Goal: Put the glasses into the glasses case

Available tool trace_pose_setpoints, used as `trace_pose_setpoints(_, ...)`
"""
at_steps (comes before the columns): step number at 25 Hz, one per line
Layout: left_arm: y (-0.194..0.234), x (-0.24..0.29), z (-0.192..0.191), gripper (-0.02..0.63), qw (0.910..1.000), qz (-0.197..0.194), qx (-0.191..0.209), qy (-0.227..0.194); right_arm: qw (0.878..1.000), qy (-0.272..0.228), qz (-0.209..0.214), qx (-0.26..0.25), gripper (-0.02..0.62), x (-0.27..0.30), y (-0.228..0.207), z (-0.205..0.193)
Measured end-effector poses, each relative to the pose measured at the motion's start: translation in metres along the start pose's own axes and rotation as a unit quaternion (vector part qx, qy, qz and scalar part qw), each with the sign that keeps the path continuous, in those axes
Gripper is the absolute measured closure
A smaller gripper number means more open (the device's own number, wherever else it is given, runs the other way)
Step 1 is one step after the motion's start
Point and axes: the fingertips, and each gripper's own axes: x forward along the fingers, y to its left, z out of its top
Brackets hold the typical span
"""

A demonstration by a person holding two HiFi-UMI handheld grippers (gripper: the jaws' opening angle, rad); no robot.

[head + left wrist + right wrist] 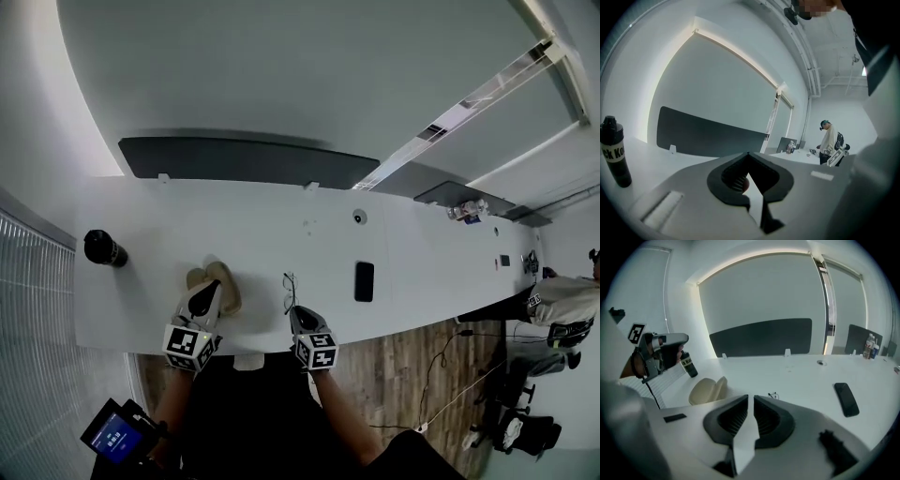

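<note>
the left gripper (202, 298), jaws together and empty, is hovering at the open glasses case (223, 281), best placed for steadying it. to its right the glasses (289, 291) are lying near the right gripper (294, 314), whose barely parted jaws are needing more gap before pinching the frame.

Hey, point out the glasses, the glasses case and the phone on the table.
glasses (290, 292): head view, on the thin dark frame.
glasses case (704, 391): right gripper view, on the beige shell.
phone (364, 281): head view, middle of its black face.
</note>
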Motion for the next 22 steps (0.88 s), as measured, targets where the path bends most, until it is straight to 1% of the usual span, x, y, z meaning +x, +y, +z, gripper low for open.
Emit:
trace_pose_setpoints(3, 0.009, 0.006, -0.013, 0.600, 0.9996, -0.007, 0.012, 0.023, 1.000, 0.016, -0.013, 0.008, 0.520, 0.014, -0.011, -0.008)
trace_pose_setpoints(7, 0.025, 0.020, -0.023, 0.600, 0.9992, 0.002, 0.014, 0.038, 0.999, 0.043, -0.020, -0.023, 0.496, 0.040, -0.023, -0.005)
trace_pose_setpoints(9, 0.026, 0.024, -0.023, 0.600, 0.9988, -0.007, 0.023, 0.044, 0.997, 0.060, -0.026, -0.040, 0.491, 0.050, -0.030, -0.007)
trace_pose_setpoints(11, 0.026, 0.025, -0.020, 0.600, 0.9984, -0.014, 0.030, 0.046, 0.995, 0.079, -0.034, -0.046, 0.480, 0.058, -0.041, -0.019)
trace_pose_setpoints(13, 0.029, 0.028, -0.016, 0.600, 0.9983, -0.012, 0.032, 0.048, 0.993, 0.103, -0.040, -0.042, 0.462, 0.065, -0.051, -0.028)
trace_pose_setpoints(16, 0.032, 0.031, -0.012, 0.600, 0.9984, -0.008, 0.027, 0.049, 0.991, 0.129, -0.040, -0.022, 0.445, 0.074, -0.063, -0.035)
trace_pose_setpoints(20, 0.027, 0.031, -0.011, 0.600, 0.9977, -0.021, 0.039, 0.051, 0.988, 0.152, -0.030, -0.016, 0.437, 0.083, -0.067, -0.043)
trace_pose_setpoints(22, 0.027, 0.031, -0.010, 0.600, 0.9974, -0.025, 0.043, 0.052, 0.986, 0.164, -0.029, -0.005, 0.436, 0.092, -0.069, -0.049)
